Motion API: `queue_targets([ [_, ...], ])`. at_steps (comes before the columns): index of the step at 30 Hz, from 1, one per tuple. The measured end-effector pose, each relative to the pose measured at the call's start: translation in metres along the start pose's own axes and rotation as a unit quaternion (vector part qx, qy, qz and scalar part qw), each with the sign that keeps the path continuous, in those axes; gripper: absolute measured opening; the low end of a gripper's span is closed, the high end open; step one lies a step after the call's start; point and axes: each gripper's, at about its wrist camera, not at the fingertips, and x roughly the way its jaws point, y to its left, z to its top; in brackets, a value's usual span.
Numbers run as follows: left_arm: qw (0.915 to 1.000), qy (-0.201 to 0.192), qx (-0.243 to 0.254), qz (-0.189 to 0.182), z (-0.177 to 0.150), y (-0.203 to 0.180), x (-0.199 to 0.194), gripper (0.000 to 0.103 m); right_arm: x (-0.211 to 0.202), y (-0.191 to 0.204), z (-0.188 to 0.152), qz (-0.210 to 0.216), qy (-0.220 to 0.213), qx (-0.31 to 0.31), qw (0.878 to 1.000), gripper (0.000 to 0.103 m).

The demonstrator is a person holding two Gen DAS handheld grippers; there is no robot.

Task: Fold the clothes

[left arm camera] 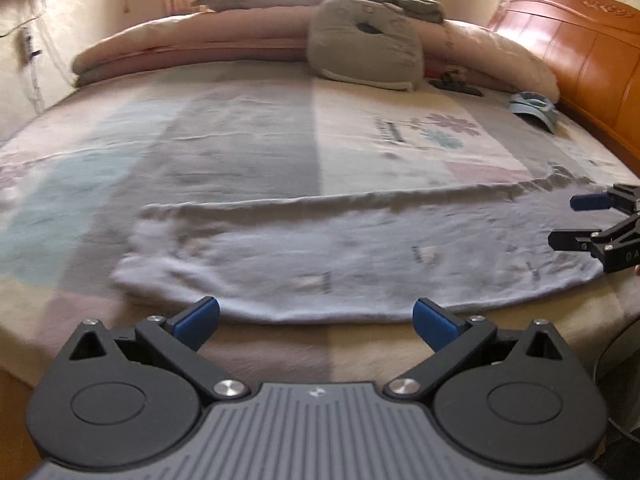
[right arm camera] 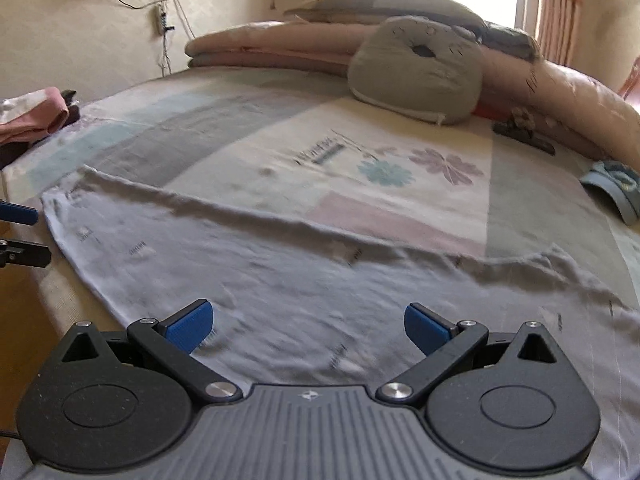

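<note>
A pale grey-lavender garment (left arm camera: 340, 252) lies spread flat across the near part of the bed, with small printed marks on it. In the right wrist view the same garment (right arm camera: 280, 280) fills the foreground. My left gripper (left arm camera: 316, 322) hovers at the garment's near hem, open, nothing between its blue pads. My right gripper (right arm camera: 308, 326) sits low over the cloth, open and empty. In the left wrist view, the right gripper (left arm camera: 568, 220) shows at the right edge over the garment's end, jaws apart. The left gripper's fingertips (right arm camera: 24, 212) peek in at the left edge of the right wrist view.
The bed sheet (left arm camera: 248, 140) has pastel blocks and flower prints. A grey cushion (left arm camera: 364, 48) and folded pink quilts (left arm camera: 180, 48) lie at the far end. A wooden headboard (left arm camera: 580, 40) runs along the right. A blue cloth item (right arm camera: 616, 192) and pink clothes (right arm camera: 36, 116) sit at the bed's edges.
</note>
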Motion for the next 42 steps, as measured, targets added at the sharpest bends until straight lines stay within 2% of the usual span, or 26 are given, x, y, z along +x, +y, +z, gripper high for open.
queue_targets([
  [5, 0.9994, 0.010, -0.022, 0.027, -0.012, 0.013, -0.008, 0.102, 0.010, 0.033, 0.018, 0.032, -0.005, -0.069, 0.997, 0.103],
  [10, 0.9977, 0.006, -0.058, 0.033, -0.021, 0.025, -0.014, 0.102, 0.027, 0.075, 0.036, 0.064, -0.007, -0.152, 0.986, 0.103],
  [13, 0.9964, 0.003, -0.080, 0.028, -0.023, 0.034, -0.018, 0.102, 0.039, 0.106, 0.044, 0.085, -0.006, -0.215, 0.973, 0.103],
  [16, 0.9946, 0.000, -0.099, 0.032, -0.020, 0.043, -0.021, 0.102, 0.048, 0.137, 0.049, 0.098, -0.010, -0.282, 0.954, 0.100],
  [19, 0.9933, -0.001, -0.108, 0.042, -0.016, 0.049, -0.023, 0.102, 0.057, 0.163, 0.053, 0.119, -0.007, -0.326, 0.938, 0.090],
  [26, 0.9907, -0.010, -0.126, 0.051, -0.017, 0.058, -0.027, 0.102, 0.068, 0.204, 0.055, 0.170, 0.002, -0.384, 0.907, 0.053],
  [30, 0.9873, -0.010, -0.152, 0.044, -0.021, 0.066, -0.026, 0.102, 0.071, 0.225, 0.048, 0.172, -0.004, -0.434, 0.884, 0.041],
  [33, 0.9854, -0.012, -0.166, 0.037, -0.021, 0.070, -0.027, 0.102, 0.073, 0.239, 0.041, 0.161, -0.018, -0.477, 0.864, 0.035],
  [36, 0.9842, -0.013, -0.173, 0.034, -0.019, 0.074, -0.027, 0.102, 0.076, 0.252, 0.039, 0.152, -0.031, -0.504, 0.850, 0.034],
  [42, 0.9836, -0.013, -0.177, 0.032, -0.008, 0.083, -0.025, 0.102, 0.082, 0.270, 0.042, 0.145, -0.042, -0.530, 0.834, 0.033],
])
